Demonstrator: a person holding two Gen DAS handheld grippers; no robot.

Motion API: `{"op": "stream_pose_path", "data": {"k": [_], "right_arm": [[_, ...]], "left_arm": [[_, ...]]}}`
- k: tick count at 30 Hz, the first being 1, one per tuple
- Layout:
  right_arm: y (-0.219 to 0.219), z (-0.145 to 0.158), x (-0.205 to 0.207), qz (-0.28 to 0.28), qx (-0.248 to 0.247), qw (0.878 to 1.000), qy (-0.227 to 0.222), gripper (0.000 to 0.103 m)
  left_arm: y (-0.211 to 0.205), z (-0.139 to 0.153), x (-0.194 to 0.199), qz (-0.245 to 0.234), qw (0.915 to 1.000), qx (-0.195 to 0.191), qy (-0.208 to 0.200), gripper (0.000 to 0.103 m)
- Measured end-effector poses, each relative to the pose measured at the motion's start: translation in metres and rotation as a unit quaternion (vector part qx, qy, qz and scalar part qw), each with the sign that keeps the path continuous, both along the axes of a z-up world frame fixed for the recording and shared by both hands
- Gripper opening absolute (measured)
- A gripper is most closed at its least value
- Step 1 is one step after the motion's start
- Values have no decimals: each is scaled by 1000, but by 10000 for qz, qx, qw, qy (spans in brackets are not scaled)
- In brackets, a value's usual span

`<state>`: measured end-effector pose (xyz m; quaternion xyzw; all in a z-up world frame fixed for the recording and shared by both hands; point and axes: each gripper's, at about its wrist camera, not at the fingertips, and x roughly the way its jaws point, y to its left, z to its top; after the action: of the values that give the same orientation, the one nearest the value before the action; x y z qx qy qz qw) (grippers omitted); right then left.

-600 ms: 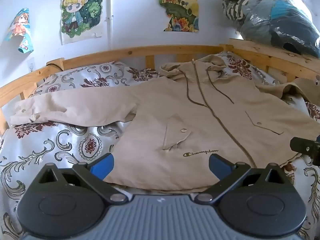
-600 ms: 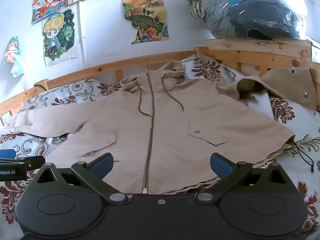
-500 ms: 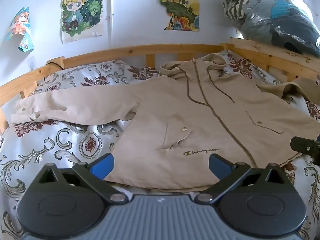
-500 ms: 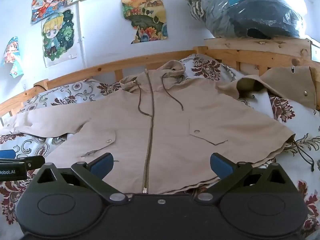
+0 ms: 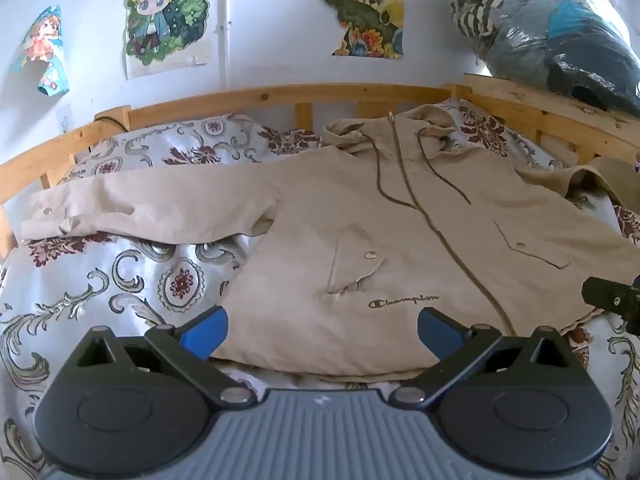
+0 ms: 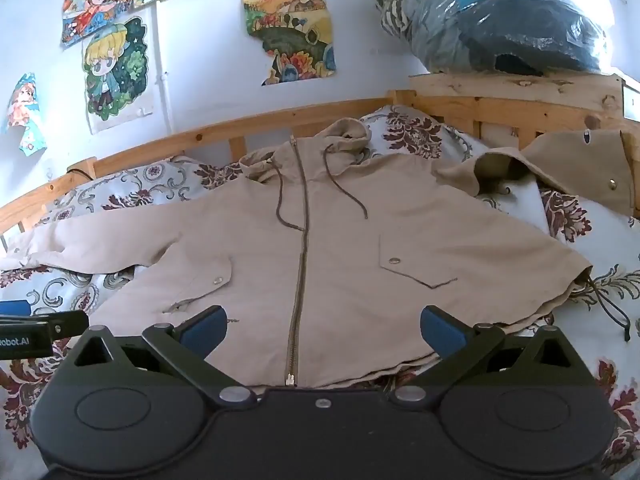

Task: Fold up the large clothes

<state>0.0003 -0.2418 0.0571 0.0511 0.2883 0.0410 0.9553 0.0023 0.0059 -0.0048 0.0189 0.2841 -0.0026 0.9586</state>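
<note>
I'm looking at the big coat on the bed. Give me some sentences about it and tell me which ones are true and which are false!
1. The beige jacket lies spread out on the flowery bedspread with its front facing up. True.
2. The jacket's zipper is open all the way down. False: it is zipped shut from hem to collar.
3. The left gripper is pinching the hem. False: its jaws are wide apart and hold nothing.
4. The right gripper is open too, and holds nothing. True.
5. The sleeve seen in the left wrist view is stretched out sideways. True.
6. The jacket is already folded in half. False: it is still laid out flat, not yet folded.
</note>
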Motion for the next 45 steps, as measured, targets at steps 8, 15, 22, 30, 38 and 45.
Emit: {"op": "stream_pose_path", "data": {"k": [8,15,22,30,38,45], "right_arm": [[-4,3,-1,-116,-7,9999,-59,102],[-4,2,0,-104,-7,9999,-42,102],[-3,2,0,-85,1,10000,-12,102],[-3,1,1,-69,3,10000,6,102],[-2,0,0,-66,10,10000,16,102],[-1,-2,2,-35,12,10000,53,102]], "left_arm": [[-2,4,-2,2,10000,46,-36,102],[-5,5,-3,-7,9999,116,-30,102],[-5,5,-1,55,9999,92,-17,102],[-4,3,-1,37,10000,89,-9,102],[-5,1,-1,33,10000,64,26,102],[-4,0,-1,19,10000,22,65,102]]}}
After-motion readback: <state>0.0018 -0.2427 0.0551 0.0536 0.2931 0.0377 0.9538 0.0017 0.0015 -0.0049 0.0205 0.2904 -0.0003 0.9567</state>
